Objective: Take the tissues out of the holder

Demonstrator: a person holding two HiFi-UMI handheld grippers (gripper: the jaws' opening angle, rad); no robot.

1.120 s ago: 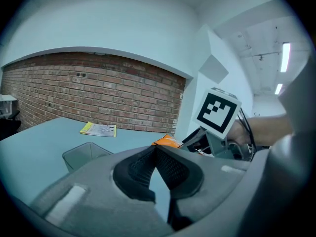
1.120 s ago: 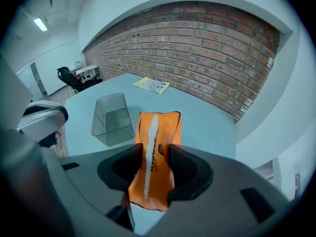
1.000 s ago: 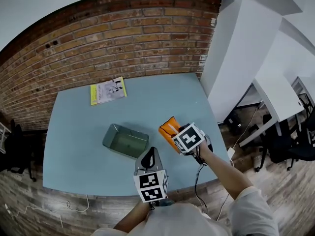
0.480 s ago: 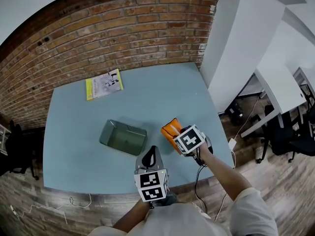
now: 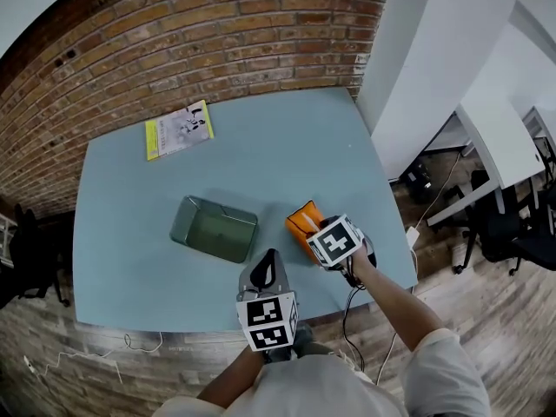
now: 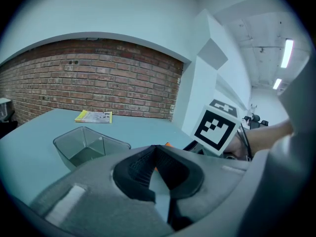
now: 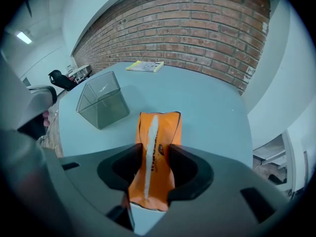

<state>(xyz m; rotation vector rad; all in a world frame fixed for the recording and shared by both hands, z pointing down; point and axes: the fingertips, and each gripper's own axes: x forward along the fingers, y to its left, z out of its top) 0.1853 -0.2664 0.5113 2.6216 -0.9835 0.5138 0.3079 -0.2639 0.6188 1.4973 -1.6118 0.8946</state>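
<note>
The orange tissue pack (image 7: 154, 147) with a white strip down its middle sits between the pads of my right gripper (image 7: 153, 164), which is shut on it. In the head view the tissue pack (image 5: 301, 222) is just right of the clear, empty holder (image 5: 213, 230), low over the table, with my right gripper (image 5: 320, 237) behind it. My left gripper (image 5: 268, 261) hovers near the table's front edge, below the holder. Its pads (image 6: 148, 163) meet at the tips with nothing between them. The holder (image 6: 86, 144) stands upright ahead of it, to the left.
A yellow booklet (image 5: 178, 129) lies at the far left of the light blue table (image 5: 287, 155), by the brick wall. White desks and dark chairs (image 5: 512, 233) stand off the right side. A cable (image 5: 352, 311) hangs at the front edge.
The head view has drifted a little, so the table sits slightly higher and more to the left in the picture. Both grippers stay about where they were, the right one still on the pack.
</note>
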